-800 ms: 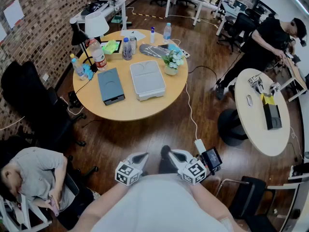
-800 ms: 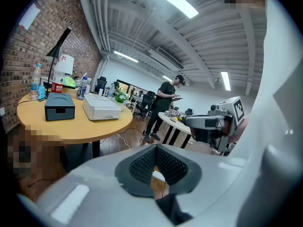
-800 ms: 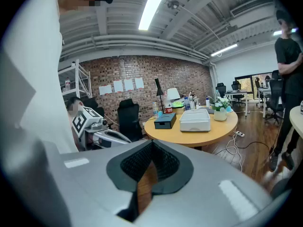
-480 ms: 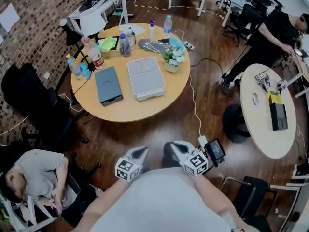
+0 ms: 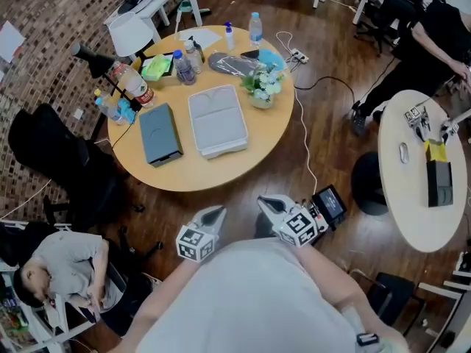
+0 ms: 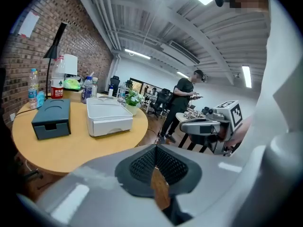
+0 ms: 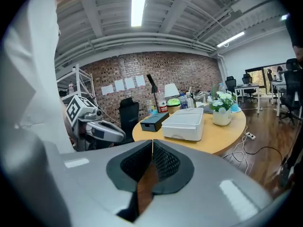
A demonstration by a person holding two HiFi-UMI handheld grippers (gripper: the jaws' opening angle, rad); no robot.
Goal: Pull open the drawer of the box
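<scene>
White plastic box (image 5: 217, 120): flat and rectangular, lying near the middle of the round wooden counter (image 5: 221, 173). Its drawer front (image 6: 111, 126), which has a shallow finger recess, faces the person and appears fully shut.
Dark blue-grey box (image 5: 159, 133): just beside the white one but apart from it, on its left as the person sees it. It also shows a slot in its near face, so it is not certain which box the task means.
Left tool (image 5: 213, 214): jaws fully together with nothing between the pads. It is held close to the person's body above the dark wooden floor (image 5: 331, 145).
Right tool (image 5: 271, 202): jaws likewise pressed together and empty. It is level with the left tool and near it.
Tools relative to box: both tools are well apart from the counter, short of its near edge. The white box lies ahead of them and slightly to the left in the head view, with bare counter top between its drawer face and the counter's edge.
Step in hand (judgement): approach. Neither tool touches a box, and the drawer is not yet pulled.
Next move (judgement): bring one tool forward to the drawer face, part its jaws and seat a pad in the recess. The other tool may be needed to steady the box body, since a light box would probably slide rather than open.
</scene>
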